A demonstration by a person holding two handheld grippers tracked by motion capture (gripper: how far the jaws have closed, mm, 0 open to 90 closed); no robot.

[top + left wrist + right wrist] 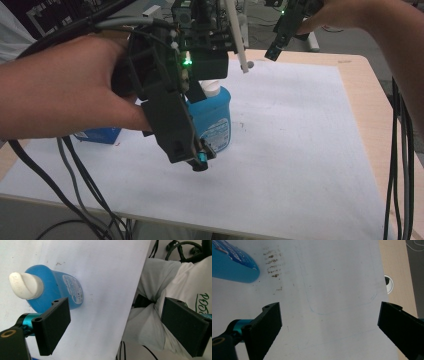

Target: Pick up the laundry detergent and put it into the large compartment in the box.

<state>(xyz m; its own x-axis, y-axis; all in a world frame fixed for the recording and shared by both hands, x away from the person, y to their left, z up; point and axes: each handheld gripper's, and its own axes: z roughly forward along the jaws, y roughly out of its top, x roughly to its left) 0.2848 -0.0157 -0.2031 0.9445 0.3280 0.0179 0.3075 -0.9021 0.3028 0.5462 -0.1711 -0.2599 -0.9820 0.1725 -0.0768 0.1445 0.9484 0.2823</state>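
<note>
Blue bottle (216, 120) stands upright on the white sheet (300, 150), white cap on top.
It sits just beside the left gripper (200, 161), off to one side of its spread, empty jaws; the right gripper (272, 52), also spread wide and empty, hangs well apart.
</note>
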